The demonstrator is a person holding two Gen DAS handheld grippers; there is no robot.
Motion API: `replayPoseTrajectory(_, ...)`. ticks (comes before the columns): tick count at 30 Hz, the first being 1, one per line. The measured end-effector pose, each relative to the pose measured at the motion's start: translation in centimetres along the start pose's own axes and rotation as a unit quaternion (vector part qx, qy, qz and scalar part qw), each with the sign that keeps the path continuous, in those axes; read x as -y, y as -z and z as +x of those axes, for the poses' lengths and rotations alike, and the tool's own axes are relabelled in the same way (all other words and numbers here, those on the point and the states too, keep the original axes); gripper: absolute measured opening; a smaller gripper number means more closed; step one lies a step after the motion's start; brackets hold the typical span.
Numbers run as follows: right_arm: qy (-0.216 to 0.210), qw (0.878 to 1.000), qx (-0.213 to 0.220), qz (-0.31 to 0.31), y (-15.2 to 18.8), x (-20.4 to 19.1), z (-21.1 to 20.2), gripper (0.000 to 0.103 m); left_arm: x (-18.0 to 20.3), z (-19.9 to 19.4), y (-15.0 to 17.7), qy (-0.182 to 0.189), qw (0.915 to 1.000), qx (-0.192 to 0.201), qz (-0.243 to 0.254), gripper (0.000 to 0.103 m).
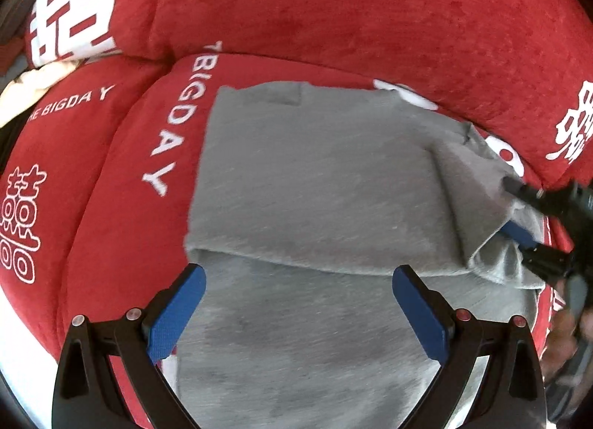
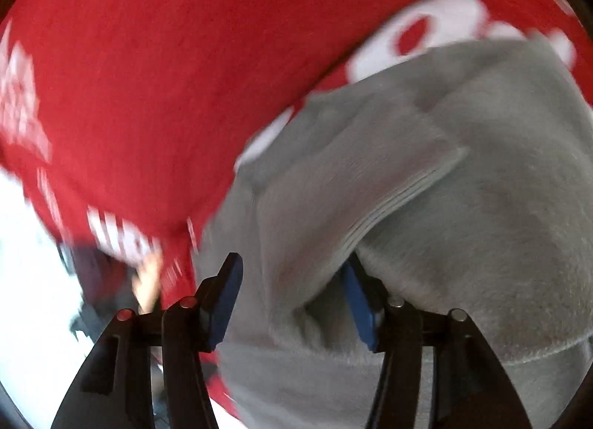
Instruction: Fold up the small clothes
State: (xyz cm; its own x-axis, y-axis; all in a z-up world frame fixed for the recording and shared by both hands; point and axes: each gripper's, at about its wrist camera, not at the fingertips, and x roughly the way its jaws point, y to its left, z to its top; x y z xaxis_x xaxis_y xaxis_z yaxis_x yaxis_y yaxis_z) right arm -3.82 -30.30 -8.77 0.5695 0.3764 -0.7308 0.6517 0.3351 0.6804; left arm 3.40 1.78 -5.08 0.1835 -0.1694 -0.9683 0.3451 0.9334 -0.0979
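Note:
A grey garment [image 1: 315, 177] lies folded on a red cushion [image 1: 122, 177], its upper layer doubled over the lower part. My left gripper [image 1: 300, 280] hovers over the near half of the garment, open, with nothing between its blue pads. My right gripper [image 1: 519, 212] sits at the garment's right edge. In the right wrist view, the right gripper [image 2: 292, 295] has its fingers partly apart, and a loose bunched fold of the grey garment [image 2: 463, 188] lies between them and drapes over the right pad. That view is blurred by motion.
Red cushions with white lettering [image 1: 163, 114] surround the garment, and a red backrest [image 1: 370, 14] rises behind it. A cream cloth [image 1: 29, 84] shows at the far left. A hand [image 2: 148, 280] appears blurred at the lower left of the right wrist view.

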Motion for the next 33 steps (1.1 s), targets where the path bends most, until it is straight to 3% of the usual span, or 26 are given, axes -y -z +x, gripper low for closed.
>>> replayPoseTrajectory(1, -0.007, 1.0, 0.007, 0.024, -0.3, 0.5, -0.1, 0.023, -0.5, -0.1, 0.1, 0.001, 1.0, 0.0, -0.002, 0.101)
replayPoseTrajectory(2, -0.002, 0.999, 0.014, 0.036, -0.8, 0.4, 0.0, 0.006, -1.0, -0.2, 0.1, 0.001, 1.0, 0.002, -0.005, 0.101)
replayPoseTrajectory(4, 0.01, 0.999, 0.032, -0.014, -1.5, -1.8, -0.1, 0.006, -1.6, -0.7, 0.4, 0.0, 1.0, 0.003, -0.007, 0.101)
replayPoseTrajectory(7, 0.028, 0.984, 0.008, -0.174, 0.1, -8.1, 1.3, 0.006, -3.0, -1.1, 0.8, -0.001, 0.9999, 0.008, -0.008, 0.101)
replayPoseTrajectory(10, 0.051, 0.944, -0.048, -0.321, 3.6, -13.4, 4.6, 0.007, -4.3, -1.1, 1.3, -0.005, 0.9999, 0.003, -0.014, 0.101)
replayPoseTrajectory(13, 0.102, 0.89, -0.108, -0.431, 8.2, -15.4, 8.8, 0.011, -6.0, -1.1, 2.1, -0.017, 0.9995, -0.001, -0.025, 0.101)
replayPoseTrajectory(15, 0.156, 0.848, -0.132, -0.49, 10.7, -15.5, 11.0, 0.019, -6.8, -1.3, 2.4, -0.023, 0.9993, -0.001, -0.03, 0.101)
replayPoseTrajectory(16, 0.174, 0.833, -0.144, -0.505, 11.7, -15.4, 11.8, 0.03, -7.3, -1.3, 2.6, -0.027, 0.9991, -0.002, -0.031, 0.101)
replayPoseTrajectory(17, 0.18, 0.829, -0.147, -0.509, 12.0, -14.9, 11.6, 0.038, -7.6, -1.3, 2.7, -0.029, 0.999, -0.003, -0.033, 0.101)
replayPoseTrajectory(19, 0.167, 0.838, -0.146, -0.498, 12.2, -14.3, 10.1, 0.041, -8.1, -1.4, 2.8, -0.027, 0.999, -0.004, -0.036, 0.101)
replayPoseTrajectory(22, 0.141, 0.888, -0.138, -0.415, 10.3, -12.3, 6.9, 0.041, -8.0, -1.5, 2.4, -0.014, 0.9991, -0.004, -0.04, 0.101)
replayPoseTrajectory(24, 0.131, 0.929, -0.12, -0.325, 8.4, -9.1, 3.7, 0.041, -7.2, -1.5, 1.8, 0.0, 0.9993, -0.004, -0.038, 0.101)
replayPoseTrajectory(27, 0.122, 0.975, -0.073, -0.17, 5.4, -2.7, -2.0, 0.041, -5.0, -1.4, 0.1, 0.022, 0.9996, 0.009, -0.012, 0.101)
replayPoseTrajectory(29, 0.113, 0.991, -0.033, -0.067, 4.1, 2.1, -6.0, 0.041, -3.3, -0.9, -1.4, 0.043, 0.9989, 0.013, 0.01, 0.101)
replayPoseTrajectory(33, 0.093, 0.994, 0.014, 0.057, 2.3, 8.3, -10.1, 0.044, -1.2, 1.5, -4.6, 0.075, 0.9967, 0.009, 0.029, 0.096)
